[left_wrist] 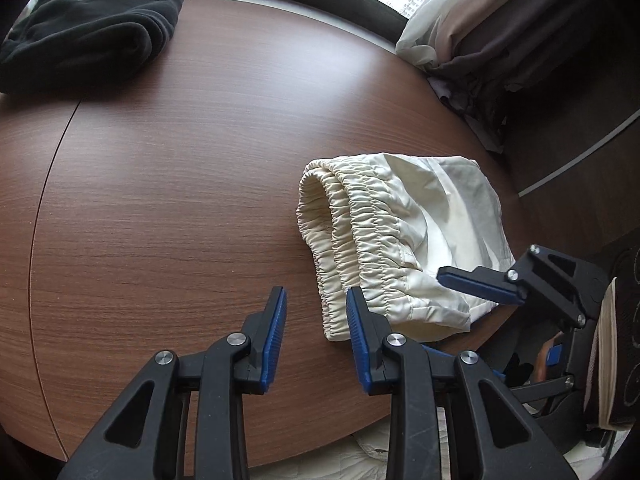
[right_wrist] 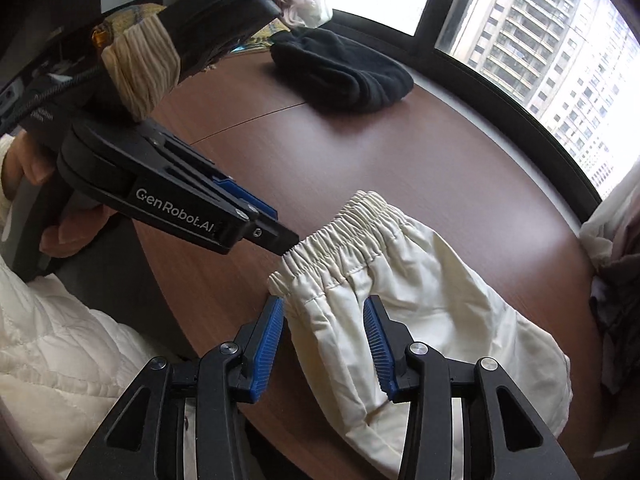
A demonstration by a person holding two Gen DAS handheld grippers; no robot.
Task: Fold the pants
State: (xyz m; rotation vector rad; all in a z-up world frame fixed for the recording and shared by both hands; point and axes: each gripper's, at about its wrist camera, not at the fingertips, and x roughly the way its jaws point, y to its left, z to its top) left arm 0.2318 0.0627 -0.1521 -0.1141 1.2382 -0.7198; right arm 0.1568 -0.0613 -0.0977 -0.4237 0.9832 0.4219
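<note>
Left wrist view: folded cream pants [left_wrist: 404,236] lie near the table's [left_wrist: 180,200] right edge, bare wood leftward; left gripper [left_wrist: 316,308] and right gripper [right_wrist: 324,320] both released, empty.

The round brown wood-grain table [left_wrist: 180,200] carries folded cream pants [left_wrist: 400,240] at four o'clock and a black garment [left_wrist: 92,32] at eleven
</note>
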